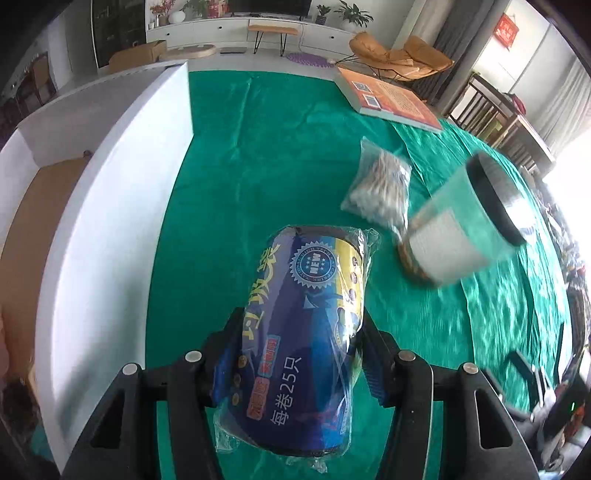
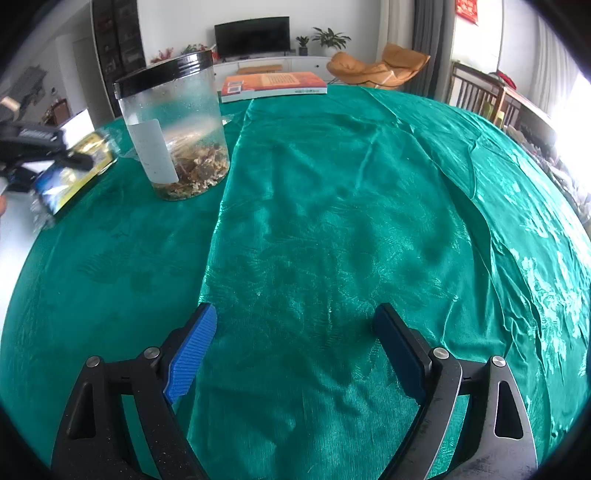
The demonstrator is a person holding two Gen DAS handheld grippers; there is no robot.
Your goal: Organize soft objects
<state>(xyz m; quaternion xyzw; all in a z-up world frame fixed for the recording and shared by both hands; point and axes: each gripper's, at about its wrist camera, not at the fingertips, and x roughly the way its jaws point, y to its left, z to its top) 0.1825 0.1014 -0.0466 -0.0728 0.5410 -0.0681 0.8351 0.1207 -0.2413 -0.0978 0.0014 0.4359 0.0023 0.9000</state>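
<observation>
L hand-held gripper (image 1: 299, 354) – clamps bag roll (image 1: 306, 332) | label "NEW", "每卷25只"

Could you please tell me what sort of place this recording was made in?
Most likely a home living room: a television on a long white cabinet, an orange lounge chair and potted plants stand behind a table under a green cloth.
</observation>
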